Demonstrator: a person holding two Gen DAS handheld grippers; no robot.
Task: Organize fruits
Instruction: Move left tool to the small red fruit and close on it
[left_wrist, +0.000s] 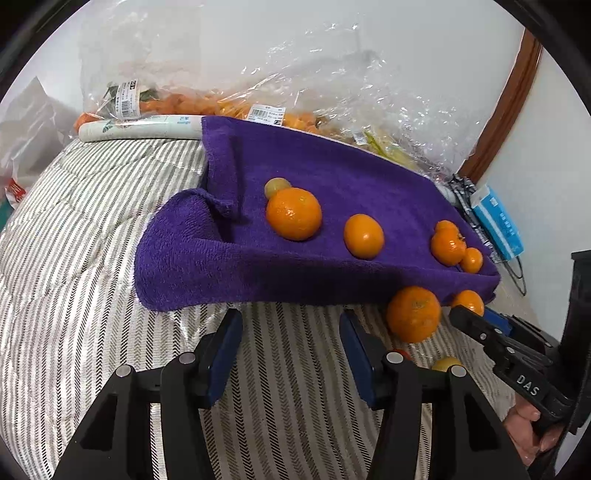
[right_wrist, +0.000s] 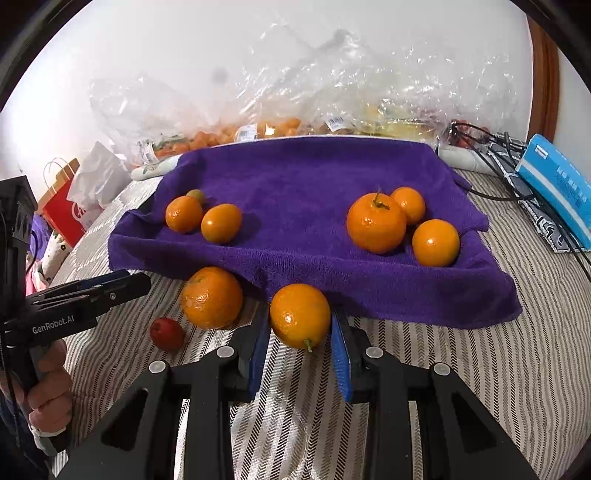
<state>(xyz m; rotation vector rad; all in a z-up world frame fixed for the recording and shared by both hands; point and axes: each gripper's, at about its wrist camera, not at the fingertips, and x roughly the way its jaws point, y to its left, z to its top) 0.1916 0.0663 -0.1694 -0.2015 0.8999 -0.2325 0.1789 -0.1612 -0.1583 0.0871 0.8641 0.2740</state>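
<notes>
We see the right gripper (right_wrist: 300, 345) clamped on a small orange (right_wrist: 300, 315), held at the near edge of the purple towel (right_wrist: 295, 173) – the towel lies straight ahead and just past it, so a short push forward should land it. The left gripper (left_wrist: 291, 345) hangs apart, empty, to the left. Count – five oranges plus one small greenish-yellow fruit (right_wrist: 196, 195) on towel, one large orange (right_wrist: 211, 297) and a red fruit (right_wrist: 167, 333) off it.

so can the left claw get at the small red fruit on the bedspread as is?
Probably yes. The left claw is open and holds nothing, and the red fruit lies on bare striped bedspread beside it. The big orange sits close behind, not in the way.
</notes>
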